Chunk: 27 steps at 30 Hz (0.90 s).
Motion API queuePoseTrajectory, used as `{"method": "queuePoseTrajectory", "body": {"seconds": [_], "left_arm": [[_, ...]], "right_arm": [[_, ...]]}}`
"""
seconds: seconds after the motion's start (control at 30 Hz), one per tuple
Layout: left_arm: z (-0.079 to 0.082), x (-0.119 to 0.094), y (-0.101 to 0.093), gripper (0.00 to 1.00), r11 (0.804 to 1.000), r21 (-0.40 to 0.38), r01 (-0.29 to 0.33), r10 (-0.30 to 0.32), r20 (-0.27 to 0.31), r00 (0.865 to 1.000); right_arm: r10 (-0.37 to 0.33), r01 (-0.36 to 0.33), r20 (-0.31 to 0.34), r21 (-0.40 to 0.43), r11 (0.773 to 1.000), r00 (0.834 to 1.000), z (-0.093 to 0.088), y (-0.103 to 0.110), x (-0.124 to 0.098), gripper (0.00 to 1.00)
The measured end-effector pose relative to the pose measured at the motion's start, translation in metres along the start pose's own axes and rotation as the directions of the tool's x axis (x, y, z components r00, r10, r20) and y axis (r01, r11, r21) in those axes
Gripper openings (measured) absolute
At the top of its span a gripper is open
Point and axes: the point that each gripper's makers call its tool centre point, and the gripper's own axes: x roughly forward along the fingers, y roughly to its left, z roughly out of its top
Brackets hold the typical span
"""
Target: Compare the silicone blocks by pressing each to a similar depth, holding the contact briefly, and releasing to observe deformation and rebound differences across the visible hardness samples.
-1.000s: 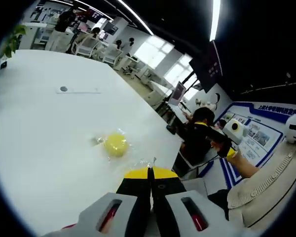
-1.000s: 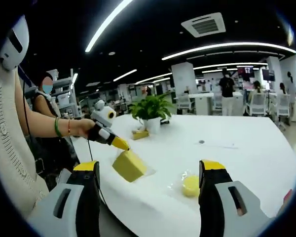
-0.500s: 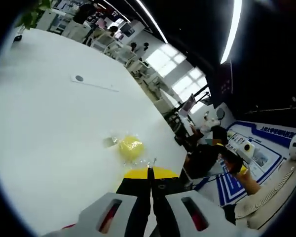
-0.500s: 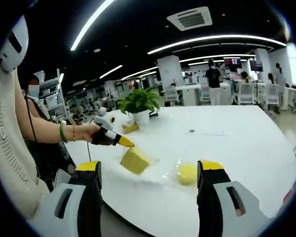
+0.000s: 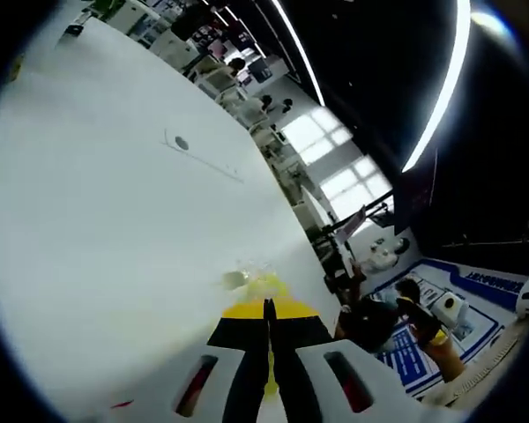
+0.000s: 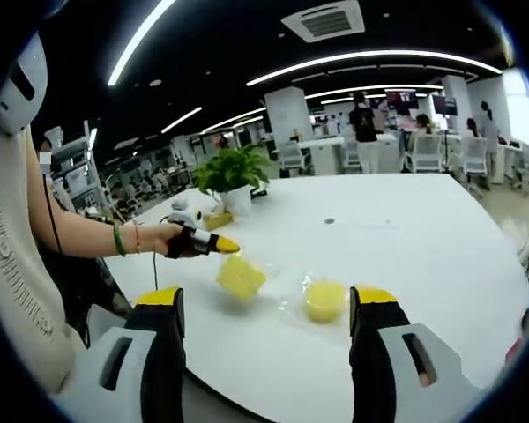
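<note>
**Left claw reaches the square block; right claw waits open**

The left claw is closed, its 2 yellow tips pressed together with nothing between them. In the right gripper view this claw now has its tip at the upper edge of the square block; 1 second ago it was just above the block, so it has come closer. I cannot tell if it already presses in, because the block shows no clear dent.

The right claw is open, with its 2 jaws wide apart and empty. Between them, on the white tabletop, lie the square block and, just beside it, the round block. Both seem to lie on clear wrapping. In the left gripper view the round block has moved from well ahead of the tips to right at them, mostly because the camera tilted.

My judgement: the first press is about to begin, and the round block is not yet tested. A plant stands further back.
</note>
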Motion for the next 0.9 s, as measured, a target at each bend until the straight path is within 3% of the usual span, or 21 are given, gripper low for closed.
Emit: {"method": "queuePoseTrajectory", "body": {"seconds": [0.17, 0.43, 0.57, 0.8, 0.9], "left_arm": [[0.004, -0.001, 0.016, 0.00, 0.999, -0.028, -0.041, 0.041, 0.028, 0.999], [0.006, 0.000, 0.058, 0.00, 0.985, -0.107, -0.132, 0.141, 0.080, 0.987], [0.006, 0.000, 0.072, 0.00, 0.980, -0.133, -0.147, 0.160, 0.099, 0.982], [-0.016, 0.003, 0.094, 0.00, 0.971, -0.025, -0.237, 0.237, -0.004, 0.972], [-0.014, 0.004, 0.091, 0.00, 0.976, -0.064, -0.208, 0.210, 0.031, 0.977]], "right_arm": [[0.005, -0.005, -0.023, 0.013, 1.000, 1.000, -0.005, 0.001, 0.009, 0.70], [-0.006, 0.008, -0.052, 0.029, 1.000, 0.999, -0.012, -0.006, 0.014, 0.69], [-0.006, 0.008, -0.057, 0.034, 0.999, 0.998, -0.011, -0.009, 0.018, 0.68], [0.016, -0.014, -0.072, 0.034, 0.999, 0.997, -0.013, -0.009, 0.027, 0.67], [0.028, -0.025, -0.068, 0.035, 0.999, 0.997, -0.011, -0.008, 0.030, 0.66]]}}
